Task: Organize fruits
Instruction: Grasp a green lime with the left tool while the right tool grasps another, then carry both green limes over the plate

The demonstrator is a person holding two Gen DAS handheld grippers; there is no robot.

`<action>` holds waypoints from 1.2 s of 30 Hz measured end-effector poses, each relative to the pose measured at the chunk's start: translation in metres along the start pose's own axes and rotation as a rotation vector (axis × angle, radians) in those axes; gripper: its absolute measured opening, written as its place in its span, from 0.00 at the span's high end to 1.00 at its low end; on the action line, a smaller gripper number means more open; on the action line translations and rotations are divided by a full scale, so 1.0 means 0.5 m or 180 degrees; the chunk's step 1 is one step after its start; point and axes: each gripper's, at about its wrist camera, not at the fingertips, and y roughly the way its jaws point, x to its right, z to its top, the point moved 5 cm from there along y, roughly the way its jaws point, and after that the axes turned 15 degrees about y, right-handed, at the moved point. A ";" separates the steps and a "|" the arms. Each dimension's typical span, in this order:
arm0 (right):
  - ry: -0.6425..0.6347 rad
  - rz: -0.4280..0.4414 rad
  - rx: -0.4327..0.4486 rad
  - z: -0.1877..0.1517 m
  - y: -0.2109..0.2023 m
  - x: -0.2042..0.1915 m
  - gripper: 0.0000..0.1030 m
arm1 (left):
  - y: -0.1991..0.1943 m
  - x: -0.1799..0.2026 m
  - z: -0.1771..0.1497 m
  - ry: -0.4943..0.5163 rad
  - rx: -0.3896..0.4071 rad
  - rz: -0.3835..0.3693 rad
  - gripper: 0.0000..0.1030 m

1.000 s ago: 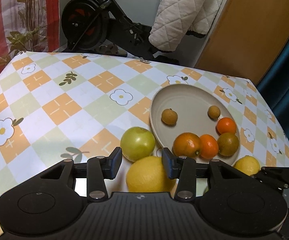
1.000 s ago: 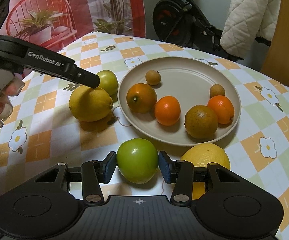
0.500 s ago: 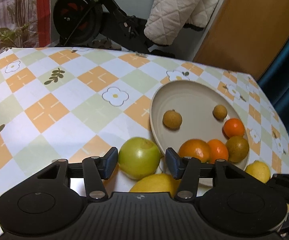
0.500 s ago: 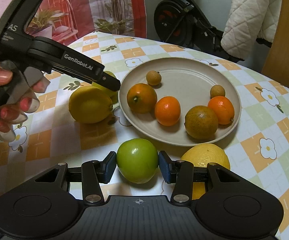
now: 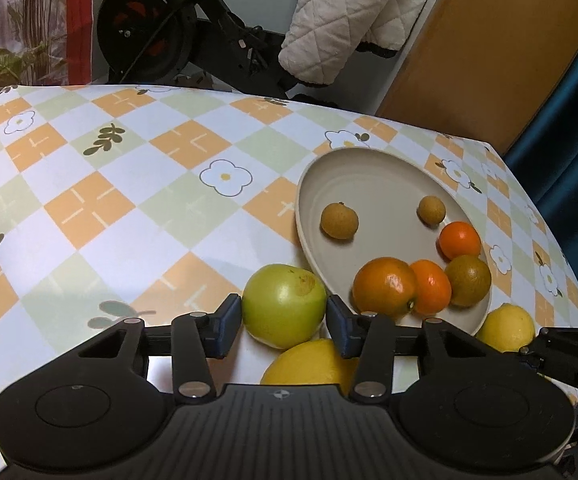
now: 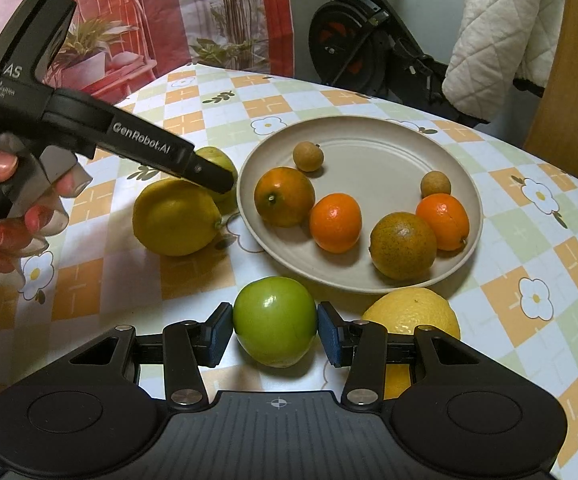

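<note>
A beige plate (image 5: 369, 168) (image 6: 369, 136) holds several oranges and two small brown fruits. My left gripper (image 5: 284, 316) has a yellow-green apple (image 5: 285, 304) between its closing jaws, both pads touching it, beside the plate's left rim. In the right wrist view the left gripper (image 6: 209, 172) partly hides that apple (image 6: 219, 158). A large lemon (image 5: 309, 364) (image 6: 177, 220) lies just under it. My right gripper (image 6: 275, 324) is shut on a bright green apple (image 6: 275, 320) resting on the cloth in front of the plate. Another lemon (image 6: 413, 312) (image 5: 507, 326) lies next to it.
The table wears a checked, flowered cloth (image 5: 129, 208). Behind it stand an exercise bike (image 5: 157, 36), a quilted white cover (image 5: 349, 20) and a wooden panel (image 5: 489, 48). A person's hand (image 6: 13, 200) holds the left gripper's handle.
My left gripper moved forward past the large lemon and down, and its jaws widened and then closed around the yellow-green apple. The right gripper and its apple stayed put.
</note>
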 end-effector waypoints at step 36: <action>0.0049 0.0030 0.0460 0.073 -0.081 0.026 0.59 | -0.107 0.067 0.044 0.0239 0.0388 0.0200 0.53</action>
